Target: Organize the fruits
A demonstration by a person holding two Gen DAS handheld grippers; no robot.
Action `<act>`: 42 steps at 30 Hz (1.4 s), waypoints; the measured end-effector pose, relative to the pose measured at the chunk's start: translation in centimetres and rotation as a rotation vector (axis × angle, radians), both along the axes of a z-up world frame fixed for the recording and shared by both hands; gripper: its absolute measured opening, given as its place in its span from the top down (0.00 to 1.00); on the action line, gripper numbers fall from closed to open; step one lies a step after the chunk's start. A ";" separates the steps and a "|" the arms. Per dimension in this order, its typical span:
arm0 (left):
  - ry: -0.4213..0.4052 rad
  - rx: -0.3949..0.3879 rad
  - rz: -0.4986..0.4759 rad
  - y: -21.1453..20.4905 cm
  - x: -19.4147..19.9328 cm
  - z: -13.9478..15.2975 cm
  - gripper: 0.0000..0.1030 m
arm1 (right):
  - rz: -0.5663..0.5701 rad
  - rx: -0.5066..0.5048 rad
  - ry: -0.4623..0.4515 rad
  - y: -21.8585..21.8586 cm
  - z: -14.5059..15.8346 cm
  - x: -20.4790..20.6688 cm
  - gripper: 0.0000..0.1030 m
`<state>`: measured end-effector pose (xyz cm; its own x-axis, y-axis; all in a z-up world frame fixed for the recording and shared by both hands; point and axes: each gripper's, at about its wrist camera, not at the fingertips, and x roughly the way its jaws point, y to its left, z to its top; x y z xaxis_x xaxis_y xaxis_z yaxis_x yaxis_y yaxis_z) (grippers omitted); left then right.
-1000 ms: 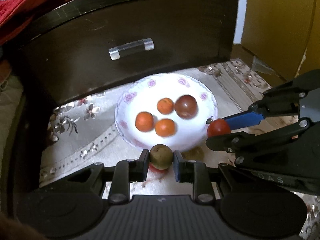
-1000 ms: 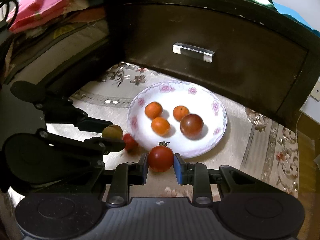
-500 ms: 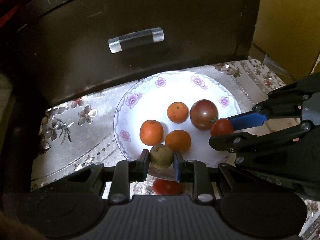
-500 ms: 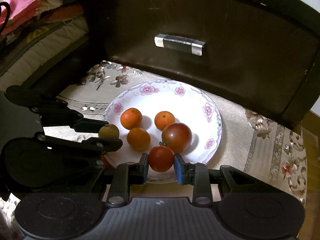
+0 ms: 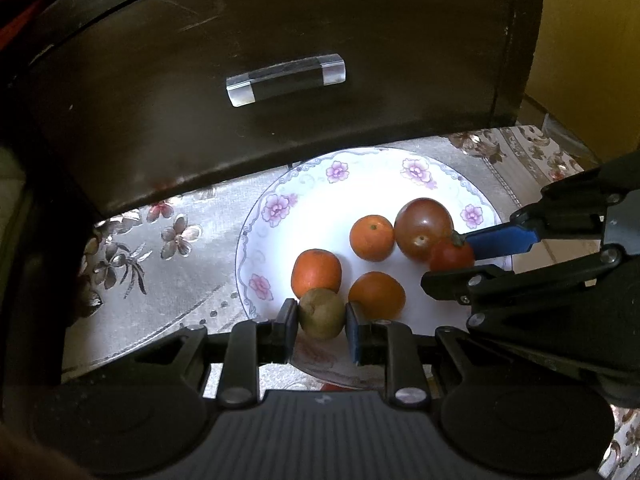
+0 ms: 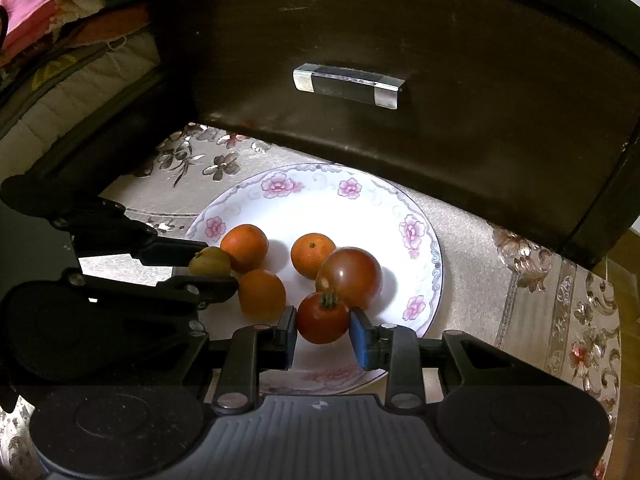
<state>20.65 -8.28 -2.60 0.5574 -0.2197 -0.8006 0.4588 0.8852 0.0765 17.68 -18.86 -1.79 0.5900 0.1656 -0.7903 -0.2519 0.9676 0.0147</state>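
A white flowered plate point(image 5: 352, 176) point(image 6: 328, 208) holds three small oranges point(image 5: 372, 238) point(image 6: 244, 246) and a dark red tomato point(image 5: 424, 228) point(image 6: 350, 278). My left gripper point(image 5: 322, 318) is shut on a brownish-green fruit point(image 5: 322, 314) over the plate's near left edge; it also shows in the right wrist view point(image 6: 210, 262). My right gripper point(image 6: 324, 326) is shut on a small red tomato point(image 6: 322, 318) over the plate's near part, touching the dark tomato; it also shows in the left wrist view point(image 5: 452, 256).
A dark wooden drawer front point(image 5: 280, 40) point(image 6: 400, 40) with a clear handle point(image 5: 286, 80) point(image 6: 348, 86) stands right behind the plate. The plate rests on a flowered tablecloth point(image 5: 160, 248) point(image 6: 540, 304). A sliver of red fruit point(image 5: 332, 387) shows under my left gripper.
Both grippers have moved forward with their fruits, from beside the plate's near rim to over the plate. The red fruit on the cloth has slipped under my left gripper.
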 end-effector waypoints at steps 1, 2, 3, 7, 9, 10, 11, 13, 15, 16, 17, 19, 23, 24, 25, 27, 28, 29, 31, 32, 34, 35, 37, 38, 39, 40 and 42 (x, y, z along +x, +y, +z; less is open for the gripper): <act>0.001 -0.003 0.002 0.0 0.0 0.0 0.70 | 0.001 -0.003 -0.005 0.0 0.0 0.0 0.72; 0.000 -0.005 0.004 0.0 0.1 0.0 0.70 | -0.001 -0.006 -0.008 0.0 0.0 0.0 0.72; -0.002 -0.006 0.005 0.0 0.1 0.0 0.70 | -0.003 -0.007 -0.010 -0.1 0.0 0.0 0.72; -0.006 -0.006 0.001 0.0 0.0 0.1 0.70 | -0.013 -0.006 -0.020 -0.3 0.1 0.1 0.71; -0.007 -0.009 -0.001 0.0 0.0 0.1 0.69 | -0.017 -0.004 -0.020 -0.4 0.2 0.2 0.69; -0.007 -0.009 -0.001 0.0 0.0 0.2 0.69 | -0.020 -0.004 -0.023 -0.5 0.2 0.2 0.68; -0.008 -0.010 -0.001 0.0 0.0 0.2 0.69 | -0.024 -0.004 -0.027 -0.6 0.3 0.2 0.68; -0.011 -0.013 -0.002 0.0 -0.1 0.3 0.69 | -0.028 -0.006 -0.031 -0.7 0.4 0.1 0.65; -0.017 -0.015 -0.002 0.0 -0.1 0.5 0.69 | -0.031 -0.003 -0.036 -0.8 0.5 0.1 0.65; -0.020 -0.015 -0.003 0.0 -0.2 0.6 0.69 | -0.033 0.000 -0.037 -0.8 0.6 0.1 0.64; -0.023 -0.016 -0.003 0.0 -0.2 0.7 0.69 | -0.034 0.001 -0.040 -0.9 0.6 0.2 0.64; -0.031 -0.015 -0.003 0.0 -0.3 0.9 0.69 | -0.040 -0.001 -0.049 -0.9 0.8 0.1 0.62; -0.047 -0.016 -0.004 0.1 -0.6 1.4 0.69 | -0.044 0.002 -0.062 -1.0 1.3 -0.1 0.61; -0.051 -0.017 -0.004 0.1 -0.7 1.5 0.69 | -0.044 0.003 -0.066 -1.0 1.4 -0.1 0.61; -0.054 -0.017 -0.005 0.1 -0.8 1.7 0.69 | -0.045 0.004 -0.070 -1.0 1.5 -0.2 0.61; -0.062 -0.017 -0.005 0.2 -1.0 1.9 0.69 | -0.048 0.008 -0.076 -1.0 1.7 -0.3 0.61; -0.066 -0.016 -0.005 0.2 -1.1 2.0 0.69 | -0.050 0.010 -0.079 -1.0 1.8 -0.4 0.61; -0.071 -0.014 -0.006 0.2 -1.2 2.2 0.69 | -0.050 0.010 -0.081 -1.0 2.0 -0.5 0.61; -0.080 -0.012 -0.008 0.2 -1.5 2.4 0.69 | -0.052 0.012 -0.087 -0.9 2.2 -0.7 0.61; -0.084 -0.011 -0.009 0.2 -1.6 2.5 0.69 | -0.053 0.013 -0.090 -0.8 2.3 -0.9 0.61; -0.092 -0.011 -0.009 0.4 -1.8 2.7 0.69 | -0.055 0.015 -0.095 -0.8 2.5 -1.2 0.61; -0.096 -0.010 -0.010 0.4 -2.0 2.9 0.69 | -0.056 0.017 -0.097 -0.7 2.6 -1.3 0.61; -0.105 -0.008 -0.011 0.5 -2.4 3.1 0.69 | -0.057 0.020 -0.100 -0.6 2.8 -1.5 0.61; -0.108 -0.008 -0.011 0.6 -2.5 3.2 0.69 | -0.057 0.020 -0.102 -0.6 2.9 -1.7 0.61; -0.111 -0.007 -0.011 0.7 -2.7 3.3 0.69 | -0.056 0.021 -0.105 -0.5 3.1 -1.8 0.61; -0.113 -0.008 -0.011 0.7 -2.9 3.5 0.69 | -0.056 0.023 -0.106 -0.5 3.2 -2.0 0.61; -0.116 -0.006 -0.013 0.8 -3.2 3.6 0.69 | -0.057 0.025 -0.108 -0.4 3.4 -2.4 0.61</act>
<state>17.47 -7.47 1.00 0.6432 -0.2316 -0.7298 0.4583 0.8800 0.1247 15.32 -19.25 1.57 0.6807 0.1484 -0.7174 -0.1983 0.9800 0.0146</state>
